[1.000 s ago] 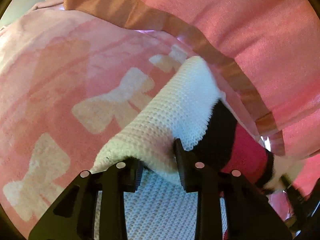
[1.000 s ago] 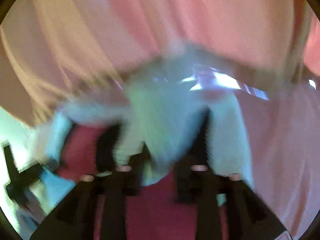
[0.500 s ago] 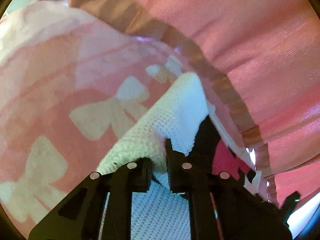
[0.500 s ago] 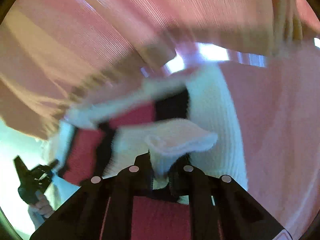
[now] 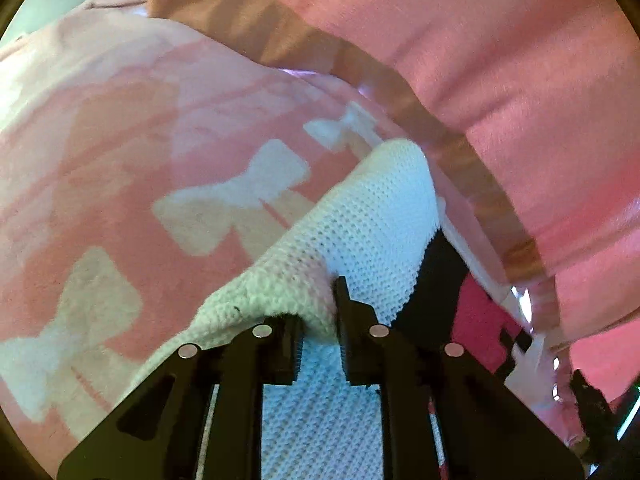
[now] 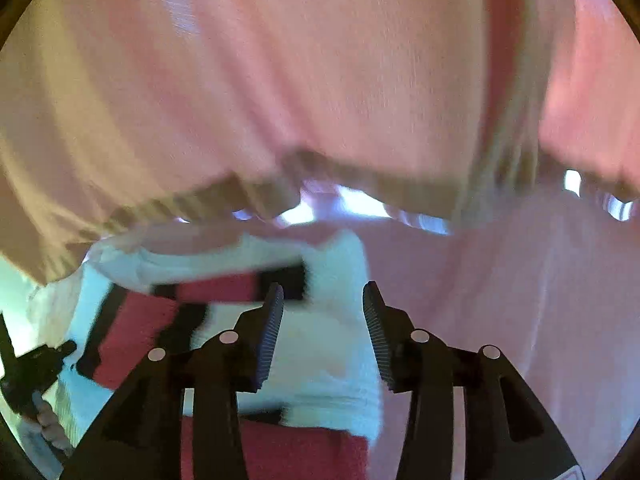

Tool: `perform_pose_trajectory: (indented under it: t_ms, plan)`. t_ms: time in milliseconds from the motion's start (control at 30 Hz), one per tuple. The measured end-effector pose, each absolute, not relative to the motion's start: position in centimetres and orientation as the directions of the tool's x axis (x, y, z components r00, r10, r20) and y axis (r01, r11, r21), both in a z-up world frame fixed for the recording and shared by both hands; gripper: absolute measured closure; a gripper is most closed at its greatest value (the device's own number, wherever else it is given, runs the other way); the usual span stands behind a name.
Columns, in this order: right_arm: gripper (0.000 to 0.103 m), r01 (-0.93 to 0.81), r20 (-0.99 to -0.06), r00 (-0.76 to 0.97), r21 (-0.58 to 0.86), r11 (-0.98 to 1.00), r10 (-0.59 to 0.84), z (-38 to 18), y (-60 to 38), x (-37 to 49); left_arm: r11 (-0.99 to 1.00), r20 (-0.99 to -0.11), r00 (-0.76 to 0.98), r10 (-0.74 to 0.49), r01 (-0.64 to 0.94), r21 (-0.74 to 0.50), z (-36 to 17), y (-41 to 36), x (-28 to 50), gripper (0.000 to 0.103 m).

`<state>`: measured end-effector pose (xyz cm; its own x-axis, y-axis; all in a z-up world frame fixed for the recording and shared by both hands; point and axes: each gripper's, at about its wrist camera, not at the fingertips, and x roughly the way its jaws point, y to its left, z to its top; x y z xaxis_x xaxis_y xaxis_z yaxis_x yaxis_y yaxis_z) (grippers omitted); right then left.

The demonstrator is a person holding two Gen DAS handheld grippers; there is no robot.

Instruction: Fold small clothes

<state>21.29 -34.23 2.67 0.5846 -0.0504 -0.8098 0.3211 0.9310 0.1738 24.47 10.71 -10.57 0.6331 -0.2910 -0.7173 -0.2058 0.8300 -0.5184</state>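
Observation:
A small knit garment, white with black and red bands, lies on a pink blanket. In the left wrist view the white knit (image 5: 360,220) bunches into a fold, and my left gripper (image 5: 318,320) is shut on that fold. In the right wrist view the same garment (image 6: 328,360) lies below my right gripper (image 6: 322,328), whose jaws stand apart with nothing between them. The red band (image 6: 132,332) runs to the left, where the other gripper (image 6: 28,376) and a hand show.
The pink blanket with pale bow prints (image 5: 160,160) spreads left of the garment. A pink curtain with a tan hem (image 5: 480,80) hangs close behind; it also fills the upper right wrist view (image 6: 320,80).
My right gripper has let go of the white knit fold and opened; the fold has dropped flat. My left gripper has closed tighter on its fold and kept hold.

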Motion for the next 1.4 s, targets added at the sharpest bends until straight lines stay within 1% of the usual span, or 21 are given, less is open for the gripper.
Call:
perform_pose_trajectory:
  t_ms: [67, 133, 167, 233, 433, 467, 500, 533, 667, 700, 733, 800, 833, 900, 967, 1067, 1100, 1133, 1200, 1333, 1400]
  plan:
    - [0.057, 0.166, -0.807, 0.583, 0.231, 0.959, 0.094, 3.5, -29.2, 23.7, 0.815, -0.714, 0.624, -0.316, -0.207, -0.542, -10.6, 11.4, 24.6, 0.088]
    - [0.054, 0.028, -0.807, 0.539, 0.304, 0.952, 0.242, 2.5, -23.6, 26.7, 0.808, -0.714, 0.619, -0.327, -0.208, -0.551, -10.7, 11.5, 24.8, 0.088]
    - [0.053, -0.012, -0.81, 0.522, 0.309, 0.951, 0.27, 1.9, -21.5, 27.9, 0.81, -0.716, 0.617, -0.326, -0.207, -0.548, -10.8, 11.5, 24.9, 0.088]
    - [0.053, -0.092, -0.829, 0.479, 0.281, 0.955, 0.29, 0.0, -16.1, 31.4, 0.814, -0.721, 0.611, -0.328, -0.205, -0.544, -10.8, 11.5, 24.9, 0.088]
    - [0.051, -0.152, -0.874, 0.376, 0.271, 0.951, 0.309, -5.7, -7.1, 39.6, 0.818, -0.729, 0.6, -0.328, -0.205, -0.537, -11.0, 11.7, 25.2, 0.088]
    - [0.055, -0.163, -0.879, 0.365, 0.266, 0.95, 0.308, -6.4, -6.6, 39.4, 0.82, -0.729, 0.601, -0.327, -0.202, -0.535, -11.0, 11.7, 25.3, 0.088]
    - [0.098, -0.172, -0.88, 0.35, 0.276, 0.946, 0.321, -7.2, -5.9, 40.2, 0.827, -0.73, 0.604, -0.321, -0.197, -0.527, -11.0, 11.7, 25.3, 0.088]
    - [0.097, -0.164, -0.876, 0.351, 0.29, 0.943, 0.33, -7.3, -5.7, 40.7, 0.835, -0.732, 0.607, -0.31, -0.194, -0.514, -10.8, 11.6, 25.4, 0.088]
    - [0.097, -0.19, -0.803, 0.465, 0.32, 0.928, 0.372, -4.9, -4.5, 42.7, 0.852, -0.716, 0.658, -0.232, -0.218, -0.476, -9.9, 12.4, 25.2, 0.09]
    - [0.097, -0.197, -0.802, 0.464, 0.32, 0.927, 0.376, -5.1, -4.0, 43.2, 0.852, -0.715, 0.662, -0.224, -0.224, -0.474, -9.9, 12.7, 25.2, 0.09]
    - [0.097, -0.209, -0.827, 0.439, 0.286, 0.935, 0.351, -6.5, -2.9, 44.0, 0.848, -0.723, 0.652, -0.229, -0.232, -0.477, -10.2, 12.9, 25.5, 0.09]
    - [0.095, -0.226, -0.876, 0.367, 0.242, 0.943, 0.313, -9.5, -1.4, 44.6, 0.85, -0.743, 0.627, -0.234, -0.239, -0.469, -11.1, 13.0, 26.0, 0.09]
    - [0.093, -0.227, -0.85, 0.426, 0.232, 0.946, 0.311, -9.2, -1.4, 44.2, 0.857, -0.737, 0.637, -0.226, -0.23, -0.462, -11.3, 12.9, 25.9, 0.09]
    - [0.093, -0.196, -0.844, 0.427, 0.263, 0.945, 0.324, -8.3, -2.3, 44.1, 0.872, -0.743, 0.636, -0.208, -0.224, -0.435, -10.9, 12.5, 26.0, 0.089]
    - [0.09, -0.166, -0.817, 0.476, 0.281, 0.945, 0.327, -5.7, -4.6, 42.4, 0.868, -0.743, 0.635, -0.21, -0.228, -0.441, -10.9, 12.6, 26.0, 0.089]
    - [0.082, -0.126, -0.797, 0.536, 0.251, 0.96, 0.279, -1.5, -11.1, 36.6, 0.862, -0.745, 0.631, -0.218, -0.233, -0.45, -10.7, 12.9, 26.2, 0.089]
    - [0.073, -0.108, -0.803, 0.536, 0.239, 0.965, 0.259, -1.0, -13.3, 34.8, 0.86, -0.745, 0.629, -0.221, -0.235, -0.453, -10.7, 13.0, 26.2, 0.089]
    - [0.064, -0.067, -0.821, 0.53, 0.212, 0.975, 0.215, -0.7, -16.8, 31.9, 0.858, -0.745, 0.628, -0.224, -0.237, -0.457, -10.7, 13.0, 26.0, 0.089]
    - [0.056, 0.066, -0.862, 0.493, 0.168, 0.984, 0.114, -1.2, -24.0, 26.5, 0.856, -0.747, 0.625, -0.225, -0.24, -0.458, -10.6, 13.0, 26.0, 0.089]
    - [0.054, 0.272, -0.92, 0.388, 0.181, 0.945, 0.064, -4.7, -33.2, 19.6, 0.86, -0.749, 0.627, -0.214, -0.242, -0.449, -10.5, 13.0, 26.2, 0.089]
    - [0.054, 0.308, -0.915, 0.377, 0.271, 0.912, 0.144, -6.3, -35.4, 18.5, 0.868, -0.749, 0.631, -0.203, -0.238, -0.436, -10.4, 12.8, 26.0, 0.089]
